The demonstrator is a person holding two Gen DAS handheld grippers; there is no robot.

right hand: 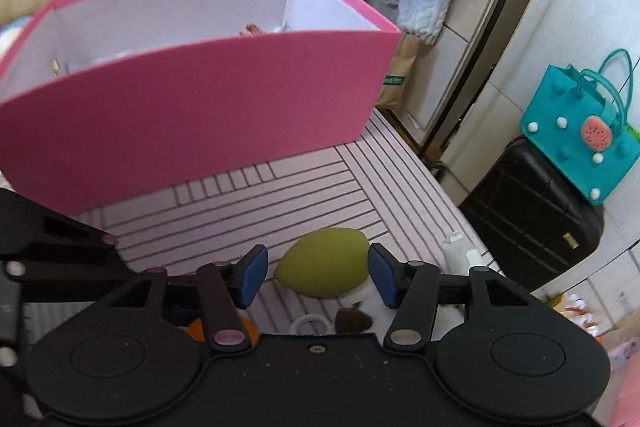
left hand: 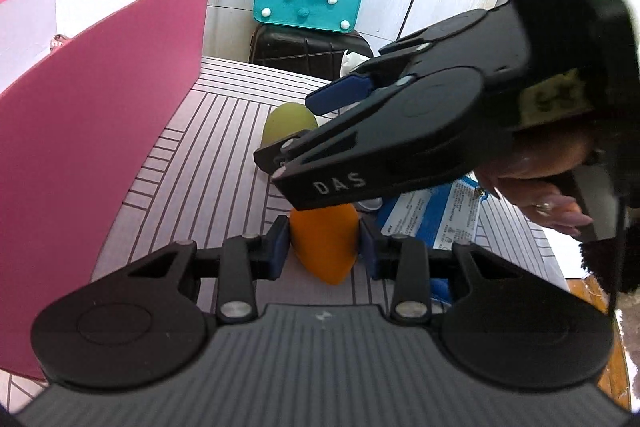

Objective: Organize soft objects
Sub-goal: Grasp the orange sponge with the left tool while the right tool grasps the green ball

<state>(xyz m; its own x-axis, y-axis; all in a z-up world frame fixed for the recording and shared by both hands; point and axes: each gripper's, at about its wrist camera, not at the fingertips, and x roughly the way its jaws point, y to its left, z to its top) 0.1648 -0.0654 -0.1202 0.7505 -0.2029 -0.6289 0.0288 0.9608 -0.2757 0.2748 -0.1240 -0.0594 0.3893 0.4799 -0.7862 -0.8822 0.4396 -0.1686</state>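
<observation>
An orange egg-shaped sponge (left hand: 326, 247) lies on the striped table between the pads of my left gripper (left hand: 324, 247), which touch its sides. A green egg-shaped sponge (right hand: 322, 263) lies between the open pads of my right gripper (right hand: 318, 275), with gaps on both sides. The green sponge (left hand: 288, 125) also shows in the left wrist view, partly hidden by the right gripper's body (left hand: 400, 131). A tall pink box (right hand: 192, 107) with a white inside stands at the far left of the table and holds some small items.
A blue and white packet (left hand: 432, 219) lies right of the orange sponge. A white bottle top (right hand: 460, 251) stands near the table's right edge. A black suitcase (right hand: 528, 219) with a teal bag (right hand: 580, 131) on it stands beyond the table.
</observation>
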